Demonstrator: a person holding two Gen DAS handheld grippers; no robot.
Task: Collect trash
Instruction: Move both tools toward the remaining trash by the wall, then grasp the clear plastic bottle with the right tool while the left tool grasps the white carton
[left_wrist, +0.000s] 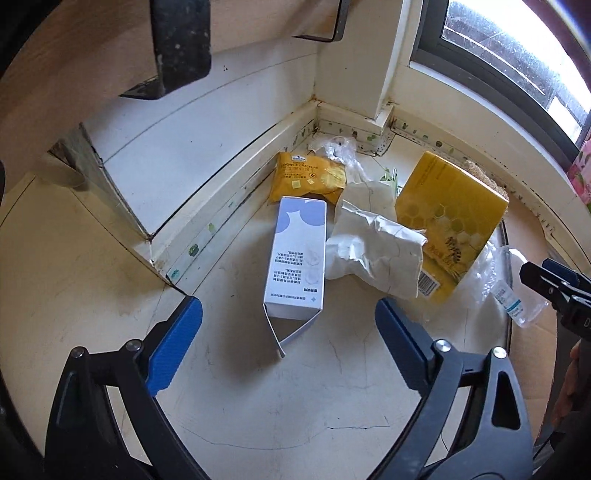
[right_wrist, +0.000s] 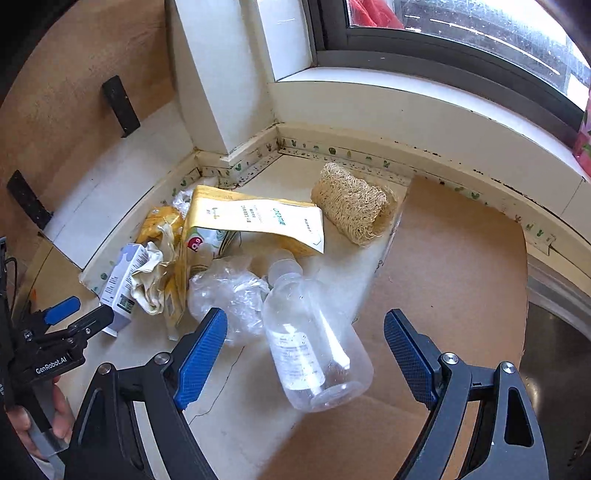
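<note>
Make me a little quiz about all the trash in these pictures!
1. True or false: the right gripper is open.
2. Which lies nearest the left gripper? A) white box B) loofah C) yellow honey box
3. Fill in: the clear bottle lies on its ____.

Key: 1 true. 2 A. 3 side.
</note>
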